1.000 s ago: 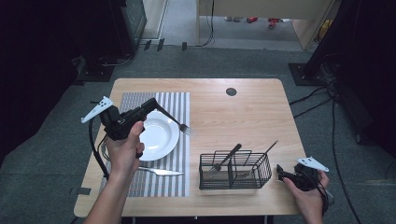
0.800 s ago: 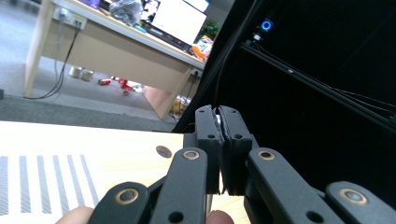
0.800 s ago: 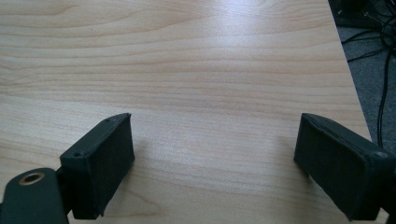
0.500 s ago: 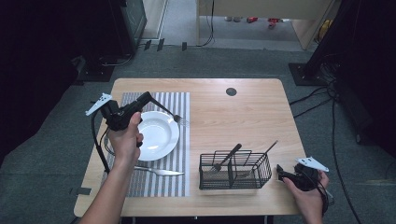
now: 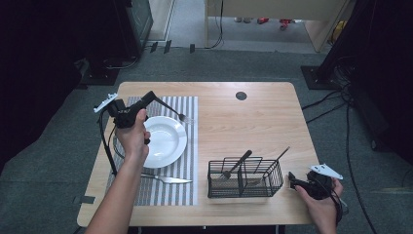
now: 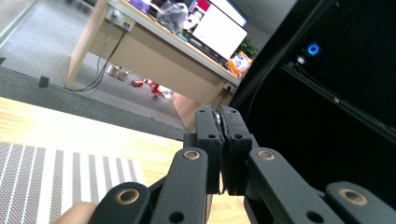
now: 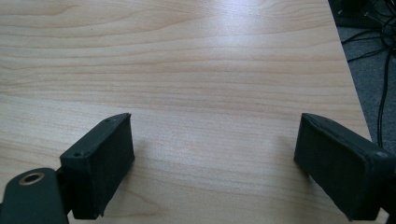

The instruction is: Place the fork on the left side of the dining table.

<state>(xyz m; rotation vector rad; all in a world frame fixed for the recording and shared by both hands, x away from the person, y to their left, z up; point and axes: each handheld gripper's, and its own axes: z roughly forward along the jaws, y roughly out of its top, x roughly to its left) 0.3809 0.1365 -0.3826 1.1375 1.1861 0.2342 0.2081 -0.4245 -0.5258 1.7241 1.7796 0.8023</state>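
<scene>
the wooden counter (image 5: pixel 243 122) is carrying a striped placemat (image 5: pixel 187 146) with a white plate (image 5: pixel 168 141) sitting on it and a knife (image 5: pixel 168 179) lying just in front of the plate. a black wire basket (image 5: pixel 243 178) is standing to the right, holding utensils. the left gripper (image 5: pixel 152 96) is hovering above the mat's far edge, clenched on a fork (image 5: pixel 176 113) by its handle. the right gripper (image 5: pixel 291 176) is resting near the counter's front right corner, jaws spread wide apart.

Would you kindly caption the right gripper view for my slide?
Right gripper, jaws wide open, poised over bare wooden table.
</scene>
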